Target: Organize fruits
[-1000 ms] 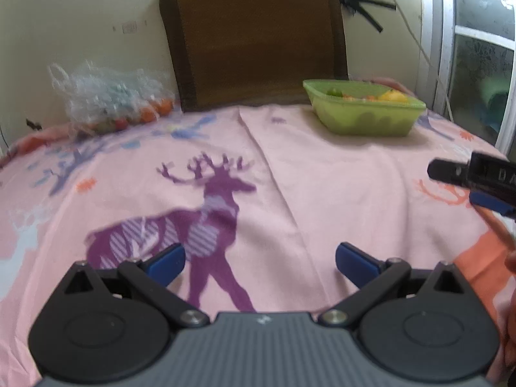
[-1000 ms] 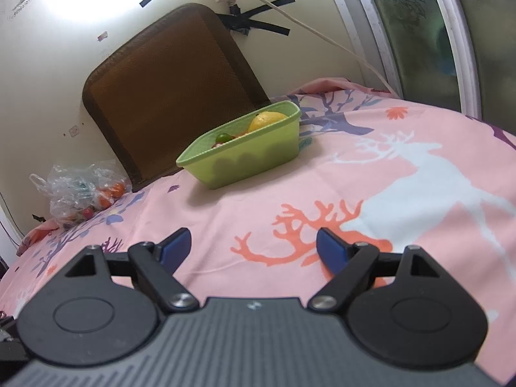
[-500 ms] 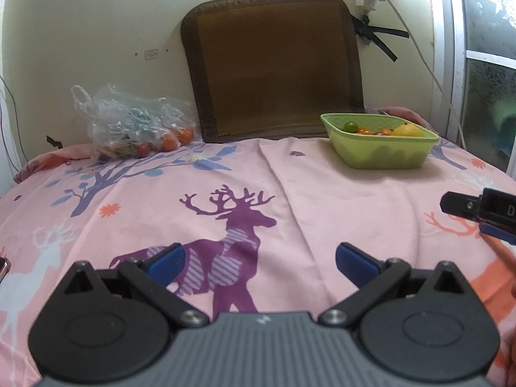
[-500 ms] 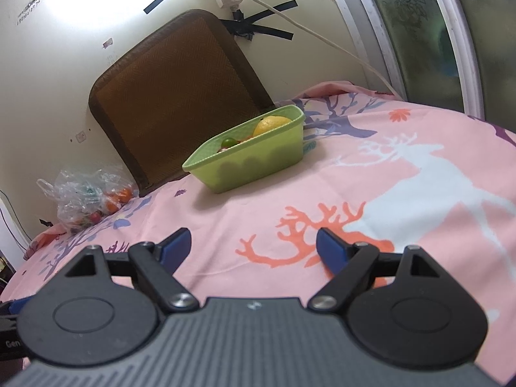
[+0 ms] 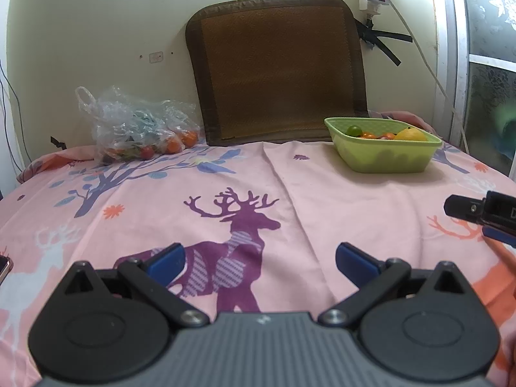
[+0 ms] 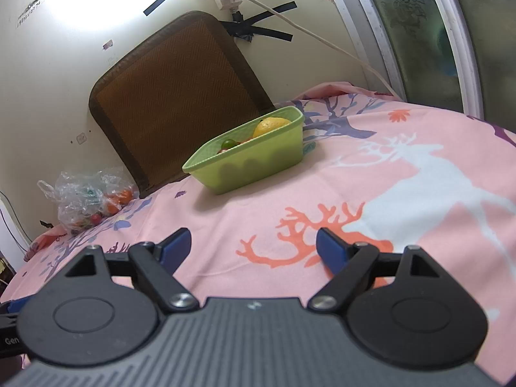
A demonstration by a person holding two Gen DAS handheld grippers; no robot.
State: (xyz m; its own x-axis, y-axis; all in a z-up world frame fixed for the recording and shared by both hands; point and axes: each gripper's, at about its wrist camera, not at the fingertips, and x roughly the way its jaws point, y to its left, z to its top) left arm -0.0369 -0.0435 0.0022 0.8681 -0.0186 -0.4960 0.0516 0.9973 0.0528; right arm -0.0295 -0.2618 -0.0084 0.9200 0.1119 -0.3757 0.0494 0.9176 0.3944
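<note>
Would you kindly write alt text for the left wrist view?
The open left gripper hovers over a pink deer-print cloth. Behind it sit a green tub of fruit on the right and a plastic bag of fruit on the left, near the wall.

Left wrist view: low over the pink sheet [image 5: 322, 200], level, facing the brown mat [image 5: 277, 67] on the far wall; own tongs [image 5: 258, 259] along the bottom edge. Right wrist view: equally low, tilted, looking toward the upper left. Both share the green basket [image 5: 387, 158] [image 6: 254, 167], the mat and the plastic bag [image 5: 135, 125] [image 6: 84, 196].
</note>
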